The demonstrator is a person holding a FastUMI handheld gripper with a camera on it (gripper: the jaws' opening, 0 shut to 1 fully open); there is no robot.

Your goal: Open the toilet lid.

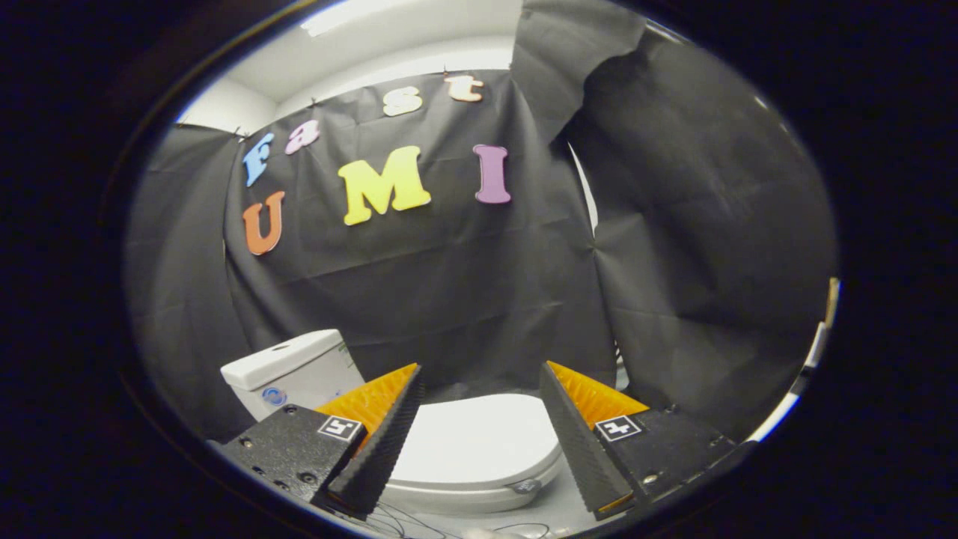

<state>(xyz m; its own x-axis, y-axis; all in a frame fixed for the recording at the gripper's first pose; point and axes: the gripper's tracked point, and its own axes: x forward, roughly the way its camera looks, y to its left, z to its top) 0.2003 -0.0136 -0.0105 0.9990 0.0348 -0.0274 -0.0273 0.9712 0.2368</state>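
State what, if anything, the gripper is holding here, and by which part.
Nothing is held. The gripper is open, its fingers spread wide apart, with the closed toilet lid lying in the gap beyond them, untouched. The cistern stands beyond the left-hand finger.

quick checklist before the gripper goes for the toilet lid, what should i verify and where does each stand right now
1. Lid state: the toilet lid lies flat and closed on the bowl, nothing resting on it. Ok.
2. Gripper ready: the gripper is open, fingers wide apart and holding nothing. Ok.
3. Alignment: the lid shows between the fingers and just beyond them; the tank sits off behind the left finger. Ok.
4. Contact: neither finger touches the lid yet. Not ok for lifting.
5. Grip point: the lid's near rim has a small grey bumper, but a gap under the rim to hook is unclear. Cannot tell.
6. Cables lie below the fingers; snag risk. Cannot tell.
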